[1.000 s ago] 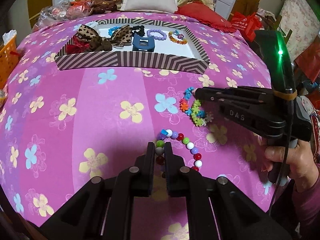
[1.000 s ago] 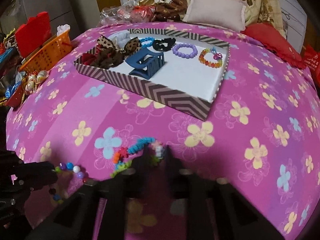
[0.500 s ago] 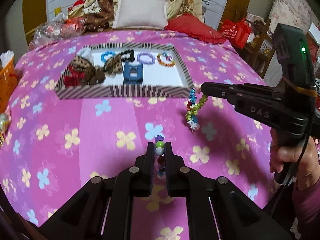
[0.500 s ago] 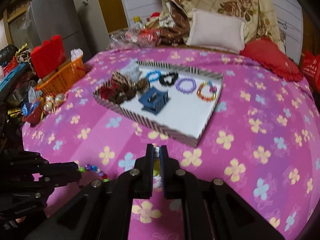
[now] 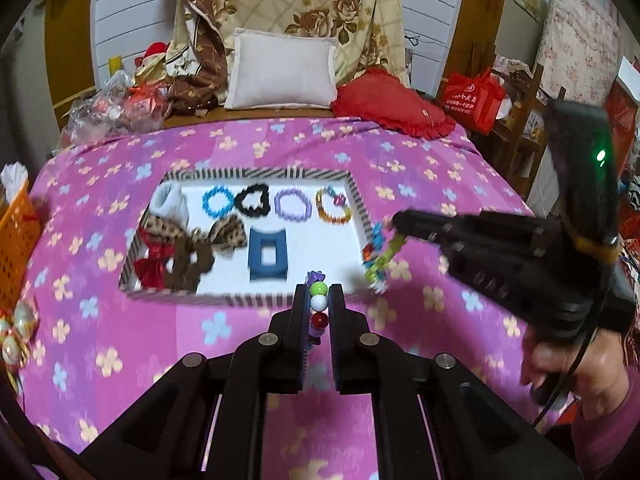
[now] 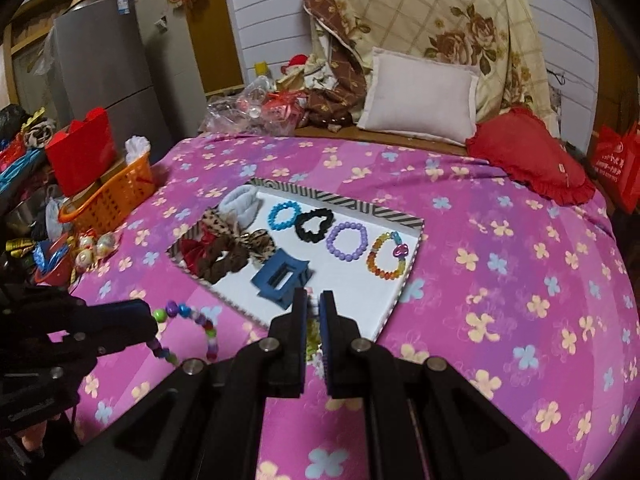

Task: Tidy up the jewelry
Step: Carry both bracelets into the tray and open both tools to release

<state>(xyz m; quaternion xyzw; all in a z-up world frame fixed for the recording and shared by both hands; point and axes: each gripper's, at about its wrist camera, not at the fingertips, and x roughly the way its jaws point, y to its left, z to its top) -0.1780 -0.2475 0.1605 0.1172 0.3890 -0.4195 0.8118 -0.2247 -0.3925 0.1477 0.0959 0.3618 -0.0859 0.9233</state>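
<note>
- On a pink flowered bedspread [image 5: 120,360], one shallow striped tray [image 5: 256,300] is lying flat, and two hand-held grippers are hovering at its near edge.
- Four bracelets are sitting in a row along the tray's far side: a blue bracelet [image 6: 283,216], a black scrunchie [image 6: 314,225], a purple bracelet [image 6: 347,241] and an orange bracelet [image 6: 386,257].
- One blue hair claw [image 6: 280,278] is resting near the tray's front edge, toward the middle.
- Several fabric hair pieces are piling up at the tray's left end: a leopard-print bow [image 5: 228,234], a brown scrunchie [image 5: 188,268], a red scrunchie [image 5: 154,262] and a white scrunchie [image 5: 172,202].
- Two more bracelets are hanging in the air, outside the tray.
- Left gripper [image 5: 319,304] is pinching a round-bead bracelet [image 5: 319,302] between its fingers, just in front of the tray's near wall.
- Right gripper [image 6: 314,308] is pinching a flower-bead bracelet [image 5: 378,258], fingers pressed close on it, beside the tray's right corner; motion blur is hiding its beads' details.
- One orange basket [image 6: 108,196] is standing off the bed's left side.
- One white pillow [image 6: 420,94] and one red cushion [image 6: 528,156] are lying at the bed's head.
</note>
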